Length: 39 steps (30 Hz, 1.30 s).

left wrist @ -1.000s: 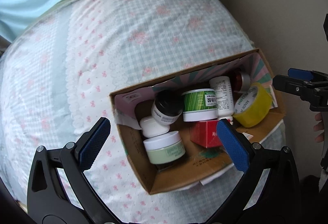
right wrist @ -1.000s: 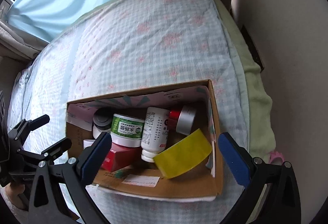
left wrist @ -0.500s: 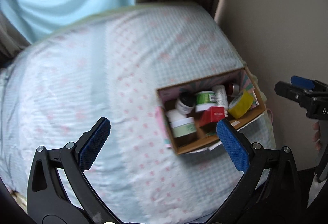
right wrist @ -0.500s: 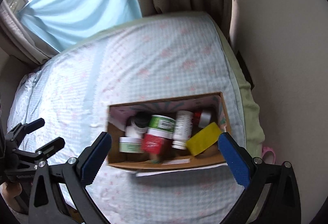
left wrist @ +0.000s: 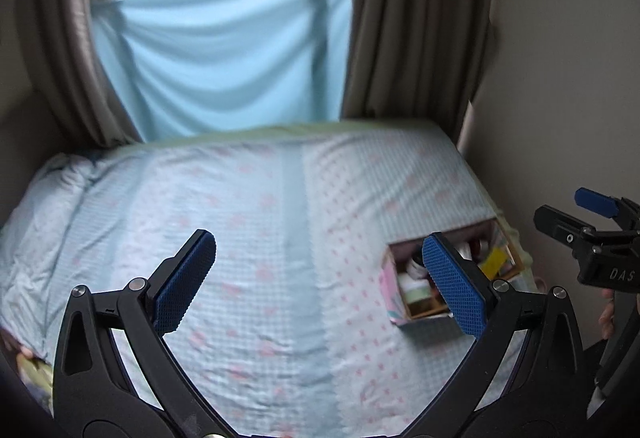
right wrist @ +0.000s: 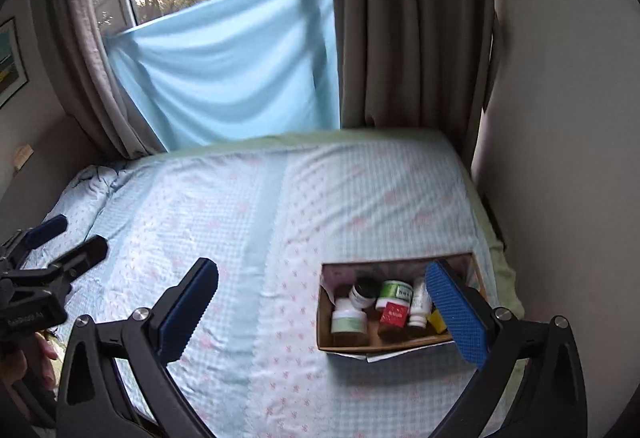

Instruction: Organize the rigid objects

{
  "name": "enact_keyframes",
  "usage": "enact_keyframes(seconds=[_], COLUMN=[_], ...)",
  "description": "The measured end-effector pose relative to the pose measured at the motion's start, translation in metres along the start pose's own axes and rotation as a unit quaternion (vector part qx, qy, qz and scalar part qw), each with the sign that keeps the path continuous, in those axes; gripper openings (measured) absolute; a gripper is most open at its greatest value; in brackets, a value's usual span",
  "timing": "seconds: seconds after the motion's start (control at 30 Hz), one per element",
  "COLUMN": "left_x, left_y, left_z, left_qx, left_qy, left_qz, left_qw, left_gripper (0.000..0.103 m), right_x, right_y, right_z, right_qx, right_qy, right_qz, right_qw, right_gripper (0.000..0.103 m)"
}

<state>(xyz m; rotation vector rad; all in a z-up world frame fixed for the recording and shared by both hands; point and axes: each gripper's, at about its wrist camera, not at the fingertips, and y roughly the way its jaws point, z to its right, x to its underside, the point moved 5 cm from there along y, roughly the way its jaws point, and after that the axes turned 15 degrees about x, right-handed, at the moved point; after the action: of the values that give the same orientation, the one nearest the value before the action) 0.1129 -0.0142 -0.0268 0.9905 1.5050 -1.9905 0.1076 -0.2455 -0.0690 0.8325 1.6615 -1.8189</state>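
Left wrist view, tongs: the left gripper (left wrist: 320, 280) was released, its blue pads spread wide with nothing between them, held well above the bed (left wrist: 248, 238)
Left wrist view, other tool: the right gripper (left wrist: 576, 213) showed at the right edge, near the wall; only part of it was in frame, so its state could not be told from here
Left wrist view, box: the cardboard box (left wrist: 394, 302) lay on the bed's near right corner, partly hidden behind the right blue pad; its contents were blurred, though a yellow item (left wrist: 496, 262) showed
Right wrist view, tongs: the right gripper (right wrist: 324, 312) was released too, pads wide apart and empty, high over the bed
Right wrist view, other tool: the left gripper (right wrist: 66, 238) appeared at the left edge, its two fingers parted
Right wrist view, box: the cardboard box sat open-topped on the sheet, close to the bed's right edge
Right wrist view, contents: a pale green jar (right wrist: 348, 320), a dark-lidded jar (right wrist: 365, 290), a green tub (right wrist: 395, 290), a red carton (right wrist: 393, 314), a white bottle (right wrist: 420, 304) and the yellow item all lay inside it
Progress: nothing loose remained on the sheet, so by my reading the gathering was done and little or nothing was left
Long axis: the box ran left to right across the view, roughly parallel to the bed's near edge
Bottle heading: the white bottle lay tilted, cap toward the camera
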Motion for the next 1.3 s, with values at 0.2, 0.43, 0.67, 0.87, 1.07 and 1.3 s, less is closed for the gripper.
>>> enact_keyframes(seconds=[0.2,0.43,0.67,0.87,1.07,1.3], left_x=[0.013,0.019,0.023,0.026,0.026,0.025], left_y=[-0.048,-0.062,-0.058,-0.058,-0.057,-0.057], left_z=[-0.010,-0.012,-0.007,-0.006,-0.007,-0.008], left_qx=[-0.023,-0.021,-0.007,-0.004,-0.003,-0.003], left_qy=[0.001,0.002,-0.003,-0.002,-0.001,0.001], left_qz=[0.050,0.082,0.080,0.081,0.083,0.088], left_qw=[0.9985,0.9964,0.9968,0.9967,0.9966,0.9961], left_gripper=[0.103,0.103,0.103,0.103,0.103,0.103], right_x=[0.006,0.015,0.017,0.016,0.017,0.016], right_y=[-0.032,-0.042,-0.050,-0.050,-0.049,-0.049], right_z=[-0.013,-0.017,-0.019,-0.016,-0.017,-0.018], right_qx=[0.020,0.032,0.038,0.040,0.040,0.040], right_qy=[-0.005,-0.004,-0.005,0.000,0.000,0.000], right_qz=[0.046,0.058,0.068,0.068,0.067,0.068], right_qw=[0.999,0.998,0.997,0.997,0.997,0.997], right_gripper=[0.103,0.103,0.103,0.103,0.103,0.103])
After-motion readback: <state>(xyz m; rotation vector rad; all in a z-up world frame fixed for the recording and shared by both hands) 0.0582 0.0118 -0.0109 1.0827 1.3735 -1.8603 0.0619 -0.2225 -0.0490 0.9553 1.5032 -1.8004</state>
